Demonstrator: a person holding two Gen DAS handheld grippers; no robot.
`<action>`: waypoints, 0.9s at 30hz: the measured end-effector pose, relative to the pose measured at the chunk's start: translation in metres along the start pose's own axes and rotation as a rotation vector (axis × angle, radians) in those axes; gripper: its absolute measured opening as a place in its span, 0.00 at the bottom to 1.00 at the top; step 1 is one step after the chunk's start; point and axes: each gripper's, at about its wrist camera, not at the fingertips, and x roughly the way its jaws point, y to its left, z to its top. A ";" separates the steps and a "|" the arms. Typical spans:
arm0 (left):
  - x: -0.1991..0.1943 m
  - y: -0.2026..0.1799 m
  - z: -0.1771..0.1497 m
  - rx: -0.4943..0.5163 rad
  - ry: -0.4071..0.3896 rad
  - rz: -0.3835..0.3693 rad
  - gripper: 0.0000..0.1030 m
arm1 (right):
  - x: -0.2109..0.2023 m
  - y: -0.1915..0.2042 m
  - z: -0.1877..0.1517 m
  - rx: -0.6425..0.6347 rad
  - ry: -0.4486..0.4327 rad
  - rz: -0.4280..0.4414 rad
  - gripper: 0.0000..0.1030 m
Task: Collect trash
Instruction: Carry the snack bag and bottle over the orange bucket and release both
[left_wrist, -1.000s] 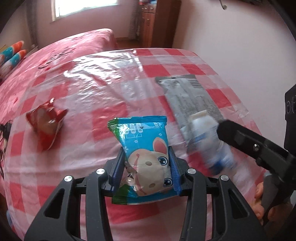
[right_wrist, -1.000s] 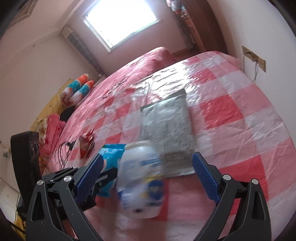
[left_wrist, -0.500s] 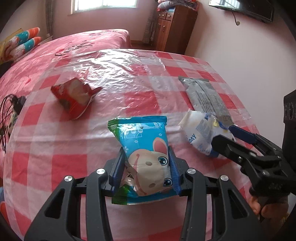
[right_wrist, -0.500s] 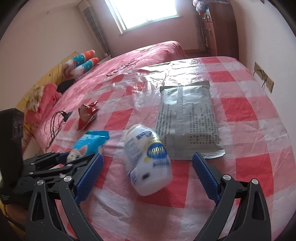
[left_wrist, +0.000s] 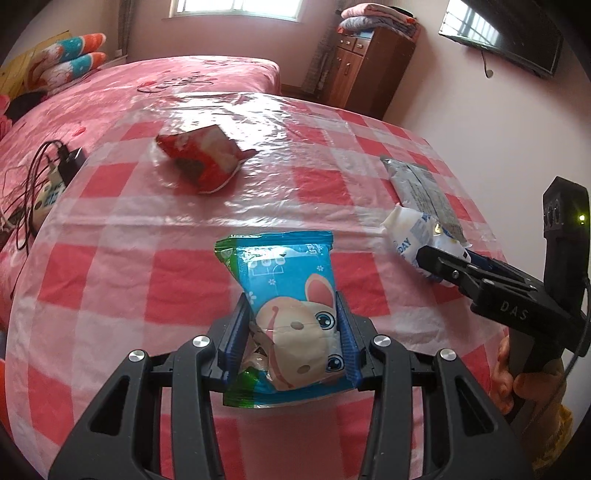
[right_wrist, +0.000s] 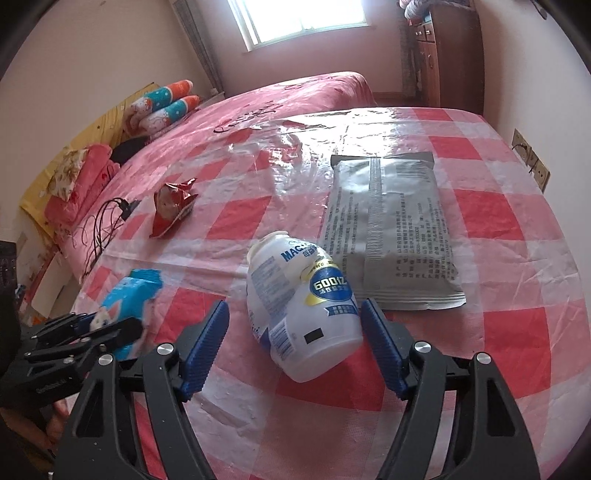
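Closing on the bottle

My left gripper is clenching the blue packet; my right gripper, still unclamped, is closing around the bottle beside the grey pouch, for collecting.

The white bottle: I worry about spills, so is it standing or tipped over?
Tipped over. The white bottle lies on its side on the checked tablecloth, between the closing right gripper's fingers.
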 end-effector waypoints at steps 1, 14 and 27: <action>-0.002 0.003 -0.002 -0.008 -0.002 -0.001 0.44 | 0.001 0.002 0.000 -0.008 0.003 -0.004 0.73; -0.023 0.034 -0.025 -0.059 -0.026 -0.018 0.44 | 0.002 0.011 -0.002 -0.065 0.006 -0.036 0.50; -0.043 0.065 -0.044 -0.111 -0.058 -0.038 0.44 | -0.007 0.022 -0.008 -0.081 -0.036 -0.059 0.43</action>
